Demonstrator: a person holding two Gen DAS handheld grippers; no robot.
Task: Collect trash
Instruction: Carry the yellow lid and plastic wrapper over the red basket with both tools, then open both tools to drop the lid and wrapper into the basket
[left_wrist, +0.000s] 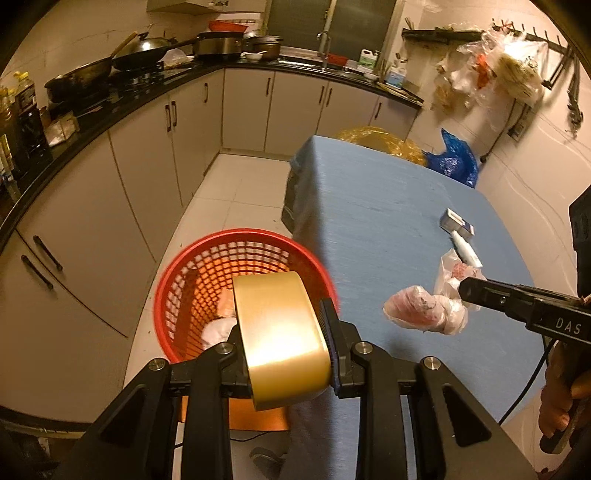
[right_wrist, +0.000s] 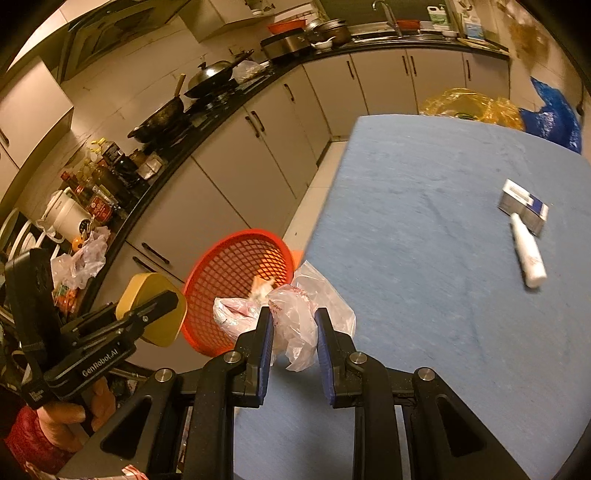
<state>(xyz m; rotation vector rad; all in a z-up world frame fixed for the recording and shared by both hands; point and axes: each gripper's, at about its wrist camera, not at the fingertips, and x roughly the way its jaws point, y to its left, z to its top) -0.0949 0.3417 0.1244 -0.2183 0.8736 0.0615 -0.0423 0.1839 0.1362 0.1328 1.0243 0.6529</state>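
My left gripper is shut on a roll of tan tape and holds it above the red mesh basket on the floor by the table. The basket holds some trash. My right gripper is shut on a crumpled plastic bag with red print, held over the table's left edge near the basket. In the left wrist view the bag hangs from the right gripper. The left gripper with the tape shows at lower left in the right wrist view.
The blue-covered table carries a small box and a white tube. Kitchen cabinets and a cluttered counter run along the left. Yellow and blue bags sit beyond the table's far end.
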